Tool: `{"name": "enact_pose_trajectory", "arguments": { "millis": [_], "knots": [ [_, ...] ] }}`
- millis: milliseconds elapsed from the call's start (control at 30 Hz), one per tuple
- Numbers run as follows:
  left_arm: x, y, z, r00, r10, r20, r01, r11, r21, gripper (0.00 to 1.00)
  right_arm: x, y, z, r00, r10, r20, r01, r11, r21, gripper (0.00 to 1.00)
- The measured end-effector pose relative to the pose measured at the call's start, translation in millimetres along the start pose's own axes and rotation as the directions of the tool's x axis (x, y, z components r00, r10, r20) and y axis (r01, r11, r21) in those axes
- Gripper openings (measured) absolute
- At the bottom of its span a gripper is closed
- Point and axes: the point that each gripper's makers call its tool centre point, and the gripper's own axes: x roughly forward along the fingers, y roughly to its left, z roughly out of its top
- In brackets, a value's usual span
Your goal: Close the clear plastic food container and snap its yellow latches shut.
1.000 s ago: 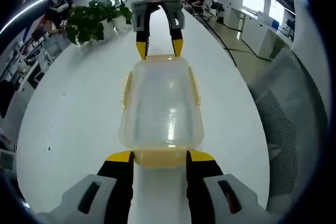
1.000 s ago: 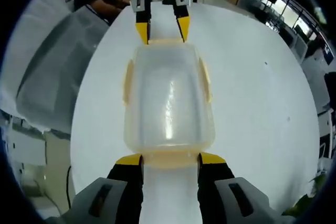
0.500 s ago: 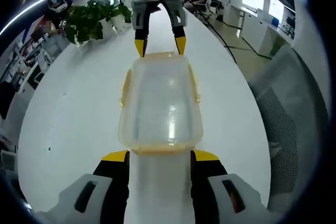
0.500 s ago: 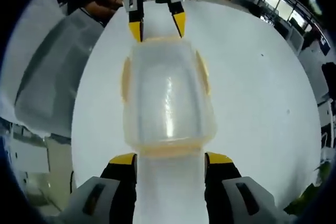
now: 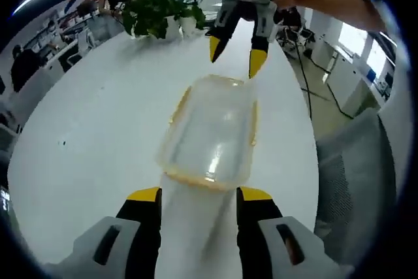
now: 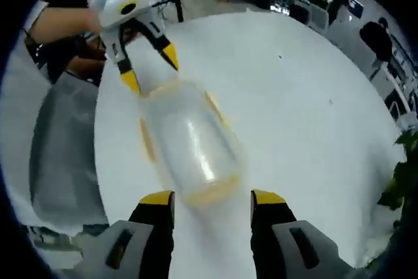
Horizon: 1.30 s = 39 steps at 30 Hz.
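Observation:
The clear plastic container (image 5: 212,132) lies on the white table (image 5: 98,129) with its lid on top. Yellow latches (image 5: 177,106) show along its sides and a yellow strip runs along the near end. My left gripper (image 5: 199,195) is open, its tips just short of that near end and holding nothing. My right gripper (image 5: 238,57) hovers open beyond the far end, held by a person's hand. In the right gripper view the container (image 6: 189,142) sits at an angle, the right gripper (image 6: 212,198) open near its end, and the left gripper (image 6: 147,66) open past the far end.
Potted plants (image 5: 160,11) stand at the table's far end. A grey mesh chair (image 5: 356,161) is beside the table edge, also seen as the chair (image 6: 62,155). A person's forearm (image 5: 326,1) reaches in. Wide bare table (image 6: 313,109) lies to one side.
Both grippers have drawn back and up from the container's ends, and both views have swung and tilted. The jaws stay open. The container rests in place.

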Motion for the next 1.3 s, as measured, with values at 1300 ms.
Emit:
{"name": "enact_pose_trajectory", "arguments": {
  "millis": [1300],
  "knots": [
    [27, -12.2, 2.2, 0.998, 0.055, 0.001, -0.046, 0.831, -0.554, 0.29, 33, 6, -5.2, 0.999, -0.035, -0.005, 0.031, 0.813, 0.582, 0.27]
  ]
}}
